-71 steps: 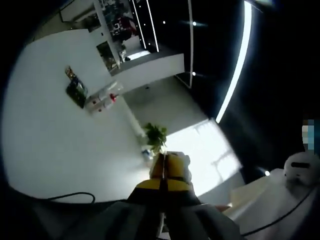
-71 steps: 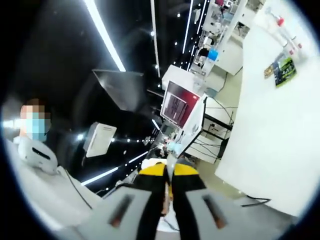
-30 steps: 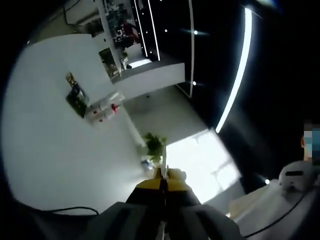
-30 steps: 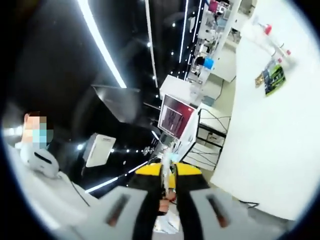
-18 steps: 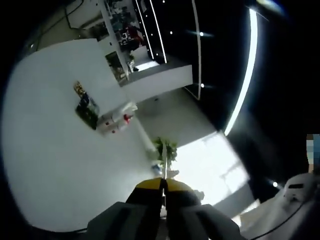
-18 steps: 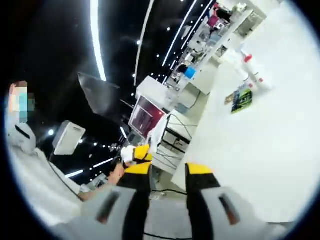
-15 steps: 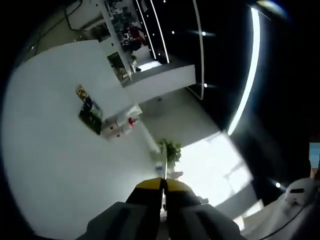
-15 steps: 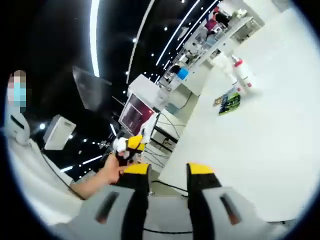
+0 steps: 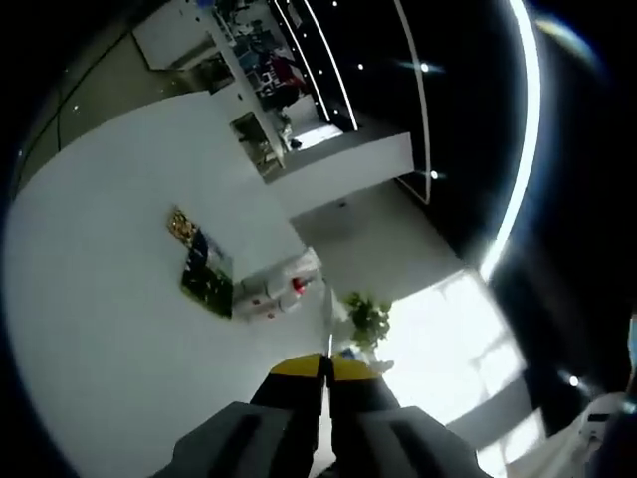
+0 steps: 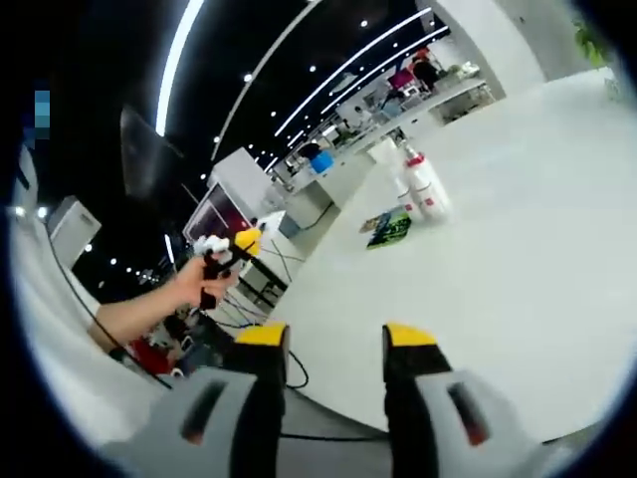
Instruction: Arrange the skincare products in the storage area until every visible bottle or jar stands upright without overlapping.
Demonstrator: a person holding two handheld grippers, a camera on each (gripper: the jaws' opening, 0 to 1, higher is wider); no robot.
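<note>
Two white bottles [image 10: 423, 191] upright beside green packet [image 10: 388, 229] on table [image 10: 518, 249].

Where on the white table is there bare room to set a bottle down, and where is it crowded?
The white table is bare from the right tongs out to the bottles and the green packet, and past them on the right. The crowded spot is that cluster, bottles beside packet.

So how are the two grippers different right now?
The left gripper has its yellow-tipped fingers pressed together, while the right gripper has its fingers spread apart with a clear gap. The left one points toward the bottles from close by; the right one sees them farther across the white table. Both hold nothing.
</note>
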